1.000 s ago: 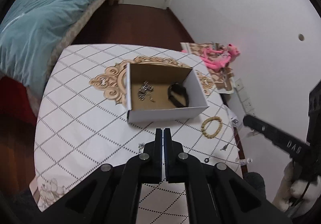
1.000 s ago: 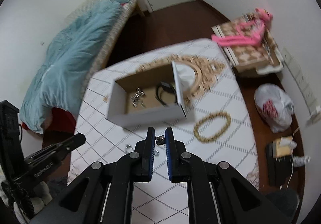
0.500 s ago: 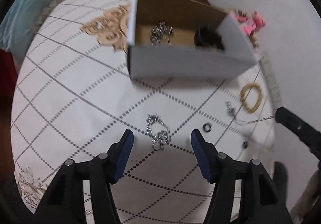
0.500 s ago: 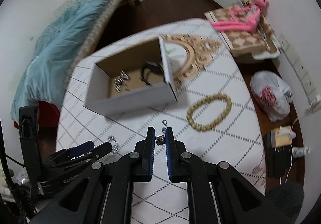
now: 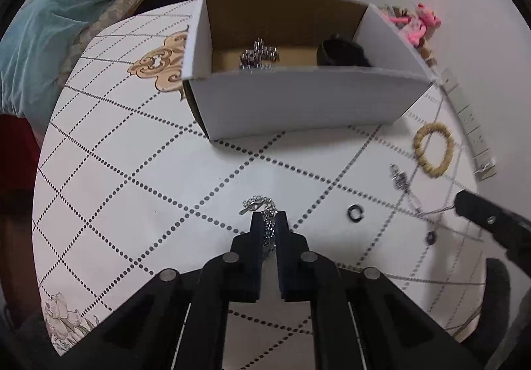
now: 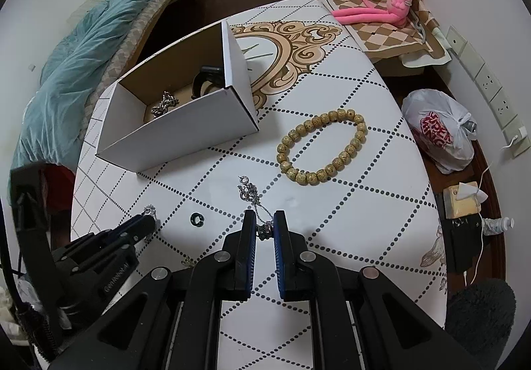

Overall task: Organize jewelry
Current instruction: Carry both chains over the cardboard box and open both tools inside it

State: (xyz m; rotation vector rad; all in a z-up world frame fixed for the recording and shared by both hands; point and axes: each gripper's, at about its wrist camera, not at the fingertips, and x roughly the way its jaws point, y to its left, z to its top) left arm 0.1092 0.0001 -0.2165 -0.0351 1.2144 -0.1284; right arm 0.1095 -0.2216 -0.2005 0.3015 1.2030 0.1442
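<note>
Patterned tabletop (image 5: 132, 171), left hand-held gripper (image 5: 268, 220) pinching silver chain (image 5: 262, 205), right hand-held gripper (image 6: 265, 220) pinching necklace bead (image 6: 264, 230).

Black item (image 5: 341, 53) in box (image 5: 305, 104) half hidden by wall.

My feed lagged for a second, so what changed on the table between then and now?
The left tongs came down from above the box, opened, then closed on the silver chain lying on the table. The right tongs dropped lower, still clamped on a small silver piece of the thin necklace. The box, bead bracelet and black ring stayed put.
</note>
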